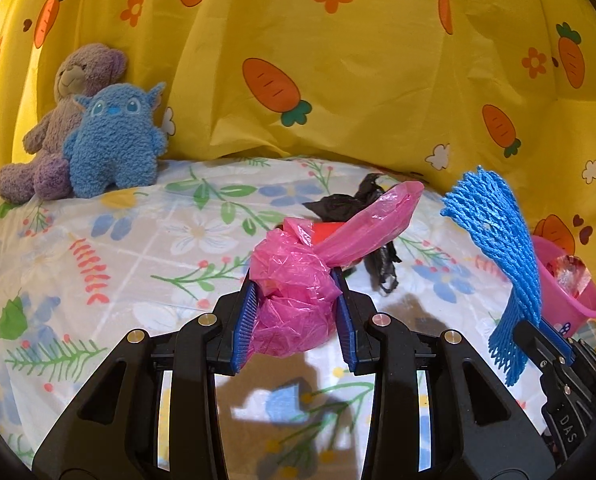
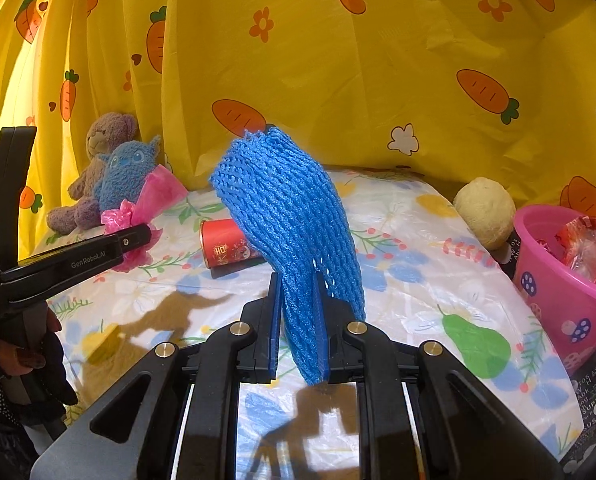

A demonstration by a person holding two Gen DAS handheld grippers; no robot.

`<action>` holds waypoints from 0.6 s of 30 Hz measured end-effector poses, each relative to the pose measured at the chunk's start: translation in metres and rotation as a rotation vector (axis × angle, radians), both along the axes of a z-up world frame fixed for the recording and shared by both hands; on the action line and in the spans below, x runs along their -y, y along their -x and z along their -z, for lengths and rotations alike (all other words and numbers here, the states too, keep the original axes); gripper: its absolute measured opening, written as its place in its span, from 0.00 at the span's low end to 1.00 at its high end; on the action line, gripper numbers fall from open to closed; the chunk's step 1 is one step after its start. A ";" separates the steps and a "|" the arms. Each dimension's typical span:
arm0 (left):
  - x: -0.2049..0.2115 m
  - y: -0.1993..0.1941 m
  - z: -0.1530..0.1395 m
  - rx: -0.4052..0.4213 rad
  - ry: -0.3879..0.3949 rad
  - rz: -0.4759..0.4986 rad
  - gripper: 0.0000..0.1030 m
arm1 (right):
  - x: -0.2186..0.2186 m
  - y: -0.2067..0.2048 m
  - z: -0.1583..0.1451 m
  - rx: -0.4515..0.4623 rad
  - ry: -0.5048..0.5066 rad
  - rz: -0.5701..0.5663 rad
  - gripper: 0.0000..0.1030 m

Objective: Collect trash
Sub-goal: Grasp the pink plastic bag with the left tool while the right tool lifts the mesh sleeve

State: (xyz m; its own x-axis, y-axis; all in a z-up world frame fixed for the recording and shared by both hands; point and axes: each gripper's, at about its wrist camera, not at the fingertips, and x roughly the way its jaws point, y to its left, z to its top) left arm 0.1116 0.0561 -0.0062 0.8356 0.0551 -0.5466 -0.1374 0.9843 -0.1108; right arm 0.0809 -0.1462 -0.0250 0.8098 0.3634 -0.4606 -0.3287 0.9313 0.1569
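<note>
Your left gripper (image 1: 295,304) was clamped on a crumpled pink plastic bag (image 1: 298,284), blue ribbed pads (image 1: 245,320) pressing both sides of the wad, with a loose tail of the film sticking up and to the right past the fingertips. Your right gripper (image 2: 298,320) was closed on a blue foam mesh sleeve (image 2: 289,216), its lower end pinched between the pads and the rest standing up and fanning wider above them. Both items were held clear above the table covered in a floral plastic sheet (image 1: 117,264). Beyond the pink bag, a crumpled black plastic bag (image 1: 354,204) lay on the sheet. A red cylindrical can (image 2: 225,244) lay on its side behind the mesh sleeve in the right wrist view. A pink plastic bucket (image 2: 558,280) stood at the right edge of the table, with clear and red wrappers (image 2: 586,248) already inside. Just beside it sat a cream plush ball (image 2: 484,212). At the far left, a purple-grey teddy bear (image 1: 57,120) and a blue fuzzy plush toy (image 1: 115,140) leaned against a yellow curtain printed with carrots (image 1: 338,60). Your hand (image 2: 25,344) showed at the left gripper's handle.
</note>
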 end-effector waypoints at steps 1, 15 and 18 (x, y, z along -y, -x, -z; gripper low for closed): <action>0.005 0.000 -0.001 0.000 -0.001 0.013 0.34 | 0.003 0.001 0.000 0.001 -0.002 0.007 0.15; 0.135 -0.021 -0.032 0.070 -0.017 0.348 0.34 | 0.107 -0.004 -0.020 0.057 -0.013 0.281 0.16; 0.174 -0.034 -0.038 0.092 -0.016 0.433 0.34 | 0.147 -0.010 -0.028 0.071 -0.014 0.406 0.16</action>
State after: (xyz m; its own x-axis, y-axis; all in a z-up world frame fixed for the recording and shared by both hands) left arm 0.1460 -0.1181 0.0321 0.8288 -0.3027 -0.4706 0.2975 0.9507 -0.0875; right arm 0.0912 -0.2927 0.0027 0.9181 0.0140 -0.3960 0.0544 0.9855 0.1610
